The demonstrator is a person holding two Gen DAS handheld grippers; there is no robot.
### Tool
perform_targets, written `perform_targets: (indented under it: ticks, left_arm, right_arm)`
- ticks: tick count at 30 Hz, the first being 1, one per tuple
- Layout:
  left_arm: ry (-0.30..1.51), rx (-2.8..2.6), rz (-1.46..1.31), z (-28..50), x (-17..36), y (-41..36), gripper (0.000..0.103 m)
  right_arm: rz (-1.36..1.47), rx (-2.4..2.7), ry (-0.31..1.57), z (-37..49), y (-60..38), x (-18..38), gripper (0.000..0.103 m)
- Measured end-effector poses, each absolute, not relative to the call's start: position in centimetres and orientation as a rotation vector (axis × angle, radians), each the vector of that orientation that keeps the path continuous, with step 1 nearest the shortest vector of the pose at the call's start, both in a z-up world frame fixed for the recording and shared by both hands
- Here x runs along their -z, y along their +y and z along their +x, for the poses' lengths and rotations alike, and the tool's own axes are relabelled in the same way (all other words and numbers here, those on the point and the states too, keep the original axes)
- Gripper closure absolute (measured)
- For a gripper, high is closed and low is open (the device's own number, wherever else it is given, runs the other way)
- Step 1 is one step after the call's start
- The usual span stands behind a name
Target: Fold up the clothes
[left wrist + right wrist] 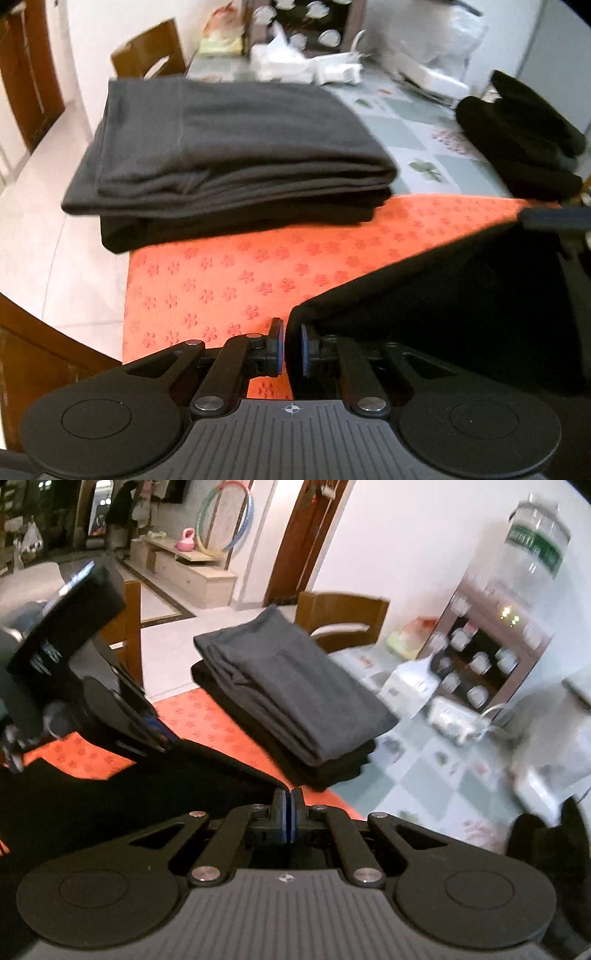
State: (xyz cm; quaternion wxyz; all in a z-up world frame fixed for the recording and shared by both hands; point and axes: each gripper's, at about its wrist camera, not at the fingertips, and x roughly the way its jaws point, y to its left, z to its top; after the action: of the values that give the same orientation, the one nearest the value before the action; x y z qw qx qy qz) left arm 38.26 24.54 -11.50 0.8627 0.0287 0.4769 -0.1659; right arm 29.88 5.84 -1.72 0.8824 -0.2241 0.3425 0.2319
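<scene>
Folded stack (229, 155): two soft knit garments at the far left edge of the tabletop, a charcoal-grey one squared off on top of a black one, layered edges facing the camera; part of it overhangs the tabletop edge.
Orange mat (240, 280): thin cloth with a stamped pattern of small darker flowers, lying flat under the stack and the black garment.
Left tongs (291, 349): matte black linkage arms with blue pads, a narrow gap between them; the near corner of the black garment sits in that gap, and I cannot tell whether it is truly pinched.
Black garment (461, 295): smooth, dark, stretched into a taut straight edge across the mat, running toward the right side.
Right tongs (288, 812): blue pads pressed together, closed on the garment's far corner.
Tabletop (417, 775): glossy cover of pale green and white squares.
Dark bundle (524, 140): crumpled black cloth at far right.
</scene>
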Motion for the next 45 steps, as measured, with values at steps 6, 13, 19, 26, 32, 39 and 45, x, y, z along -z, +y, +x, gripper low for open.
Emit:
perform_targets:
  ticks: [6,13,19,26,32,39,45]
  left_arm:
    - [1.019,0.314,0.007,39.2,12.9,25.4,0.071]
    - [0.902,0.294,-0.17,38.8,10.0,28.8,0.042]
    - [0.884,0.254,-0.236,35.2,6.5,31.8,0.042]
    - [0.913,0.194,-0.299,28.4,5.2,34.2,0.041]
    - [0.957,0.193,-0.351,21.3,7.1,34.9,0.039]
    - [0.974,0.234,-0.371,15.9,10.0,34.3,0.039]
    - [0.942,0.166,-0.397,15.8,10.4,34.3,0.094]
  right_arm:
    - [-0.364,-0.596,0.744,28.2,3.7,1.7,0.056]
    - [-0.29,-0.569,0.821,22.3,-2.9,1.6,0.048]
    - [-0.213,-0.446,0.89,17.0,-8.1,2.2,0.048]
    - [-0.041,-0.304,0.9,12.3,-13.8,2.0,0.048]
    - [0.052,-0.212,0.896,8.7,-17.4,1.9,0.048]
    - [0.067,-0.176,0.917,5.7,-19.0,2.3,0.048]
    - [0.039,-0.177,0.948,3.7,-19.1,3.0,0.048]
